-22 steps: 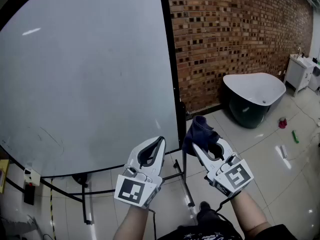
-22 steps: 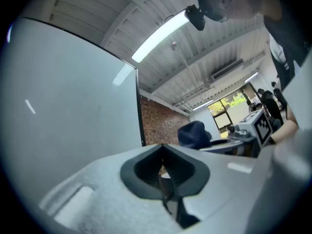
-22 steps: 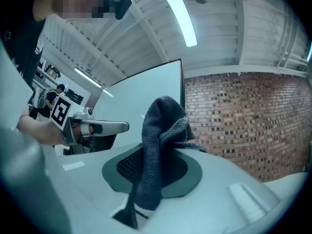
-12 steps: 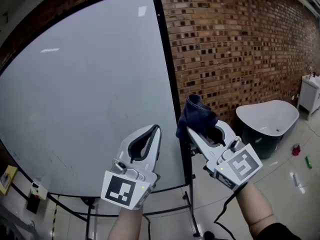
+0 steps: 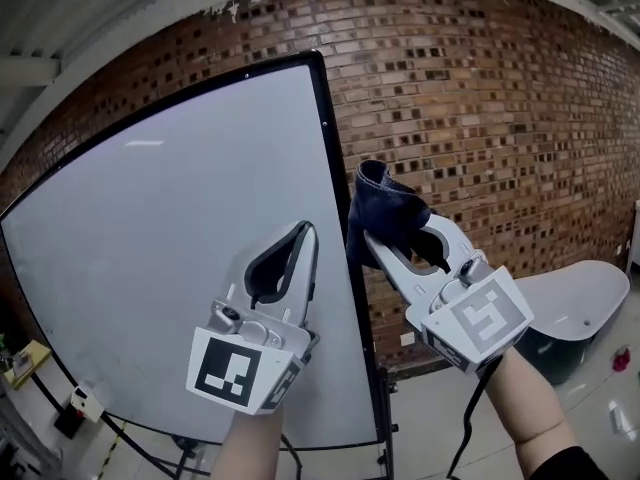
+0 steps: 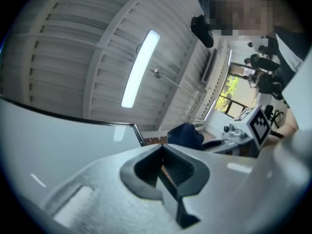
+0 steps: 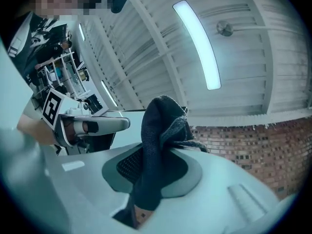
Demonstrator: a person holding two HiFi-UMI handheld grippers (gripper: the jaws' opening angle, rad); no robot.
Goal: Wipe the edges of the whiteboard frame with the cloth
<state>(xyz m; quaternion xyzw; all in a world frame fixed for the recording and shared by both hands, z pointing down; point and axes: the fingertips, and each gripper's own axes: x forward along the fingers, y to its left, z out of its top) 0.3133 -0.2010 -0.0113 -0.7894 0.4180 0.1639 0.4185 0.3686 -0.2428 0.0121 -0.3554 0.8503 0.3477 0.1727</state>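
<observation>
The right hand-held gripper [image 5: 375,243] is clenched on the dark cloth [image 5: 385,211], which bunches at its 12 o'clock, just beside the whiteboard frame [image 5: 336,218]; contact unclear. The left hand-held gripper [image 5: 303,233], at 9 o'clock, is clenched and empty. A brick wall [image 5: 480,118] stands behind.

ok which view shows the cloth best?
Right gripper view: the cloth fills the middle, clamped between the jaws. Head view shows it bunched atop the right gripper, beside the right edge of the whiteboard frame. Left gripper view catches only a small dark lump beyond its jaws.
</observation>
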